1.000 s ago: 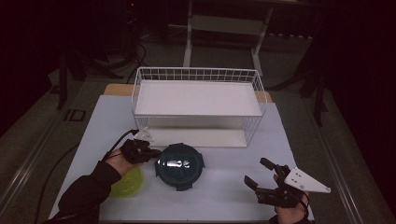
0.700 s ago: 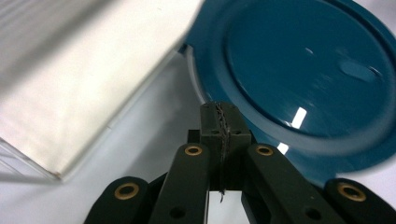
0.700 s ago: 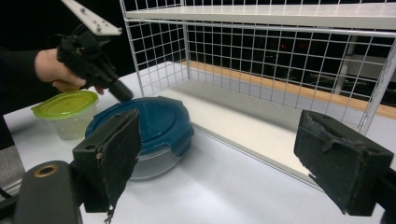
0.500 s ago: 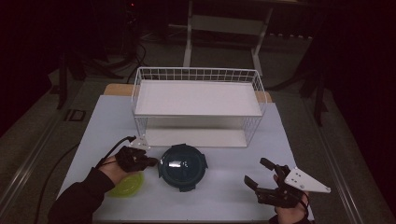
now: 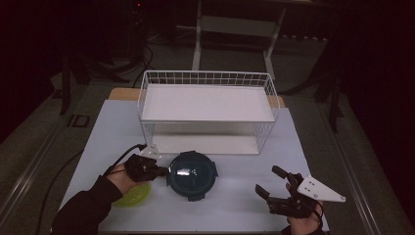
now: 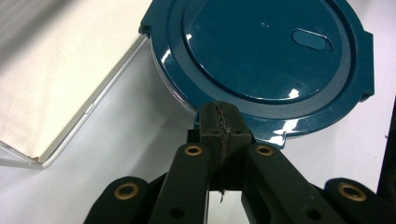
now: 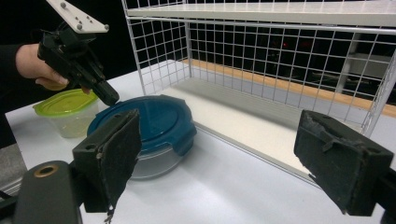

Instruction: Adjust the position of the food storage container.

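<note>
Up close, the left claw (image 6: 219, 123) (pressed closed) touches the teal lid (image 6: 261, 56); right claw (image 7: 224, 158) gapes.

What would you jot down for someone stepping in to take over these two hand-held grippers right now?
Left gripper: jaws shut, tips at the near rim of the round dark-teal lidded container; whether it pinches the lid's edge, I cannot tell.
Right gripper: open, holding nothing, hovering at the table's near right.
The container sits on the white table in front of the white wire two-tier shelf. A small clear tub with a lime-green lid sits under the left hand.
Done: nothing is on the shelf yet.
Left: probably moving the containers onto it.
</note>
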`<state>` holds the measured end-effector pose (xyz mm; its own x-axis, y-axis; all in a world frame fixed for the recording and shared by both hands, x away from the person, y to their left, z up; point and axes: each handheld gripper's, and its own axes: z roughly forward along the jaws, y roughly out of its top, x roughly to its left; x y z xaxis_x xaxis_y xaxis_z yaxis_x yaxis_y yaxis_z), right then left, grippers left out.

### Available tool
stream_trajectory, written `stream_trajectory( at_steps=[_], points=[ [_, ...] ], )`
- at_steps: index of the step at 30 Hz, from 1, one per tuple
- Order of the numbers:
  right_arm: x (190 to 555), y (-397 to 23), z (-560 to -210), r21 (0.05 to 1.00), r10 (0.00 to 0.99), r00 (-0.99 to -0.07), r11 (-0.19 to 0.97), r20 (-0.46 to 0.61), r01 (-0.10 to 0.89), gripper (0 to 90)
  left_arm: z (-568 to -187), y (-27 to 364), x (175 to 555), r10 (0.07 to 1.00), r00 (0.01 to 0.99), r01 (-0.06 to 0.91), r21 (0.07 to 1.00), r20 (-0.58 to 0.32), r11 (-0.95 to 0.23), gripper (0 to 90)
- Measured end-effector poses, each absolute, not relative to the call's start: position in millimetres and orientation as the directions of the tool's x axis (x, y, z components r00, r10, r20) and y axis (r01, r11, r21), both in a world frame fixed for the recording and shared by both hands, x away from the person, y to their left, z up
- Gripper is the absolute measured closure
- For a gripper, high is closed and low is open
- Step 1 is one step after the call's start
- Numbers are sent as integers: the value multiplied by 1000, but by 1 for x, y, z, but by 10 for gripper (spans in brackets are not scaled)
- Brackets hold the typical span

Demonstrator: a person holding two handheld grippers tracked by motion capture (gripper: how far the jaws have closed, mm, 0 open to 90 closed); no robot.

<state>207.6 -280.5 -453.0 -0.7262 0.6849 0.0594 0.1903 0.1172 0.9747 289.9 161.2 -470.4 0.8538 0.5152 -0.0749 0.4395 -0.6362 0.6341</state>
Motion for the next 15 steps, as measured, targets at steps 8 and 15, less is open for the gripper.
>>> stream_trajectory(
  at_steps=[8,15],
  points=[
    [208,-280,-453,974,683,-727,118,61,193,145,-469,153,297,516,853,441,627,-71,-642,891],
    [208,-280,-453,974,684,-727,116,64,195,145,-468,131,299,444,885,422,643,-139,-639,891]
  ],
)
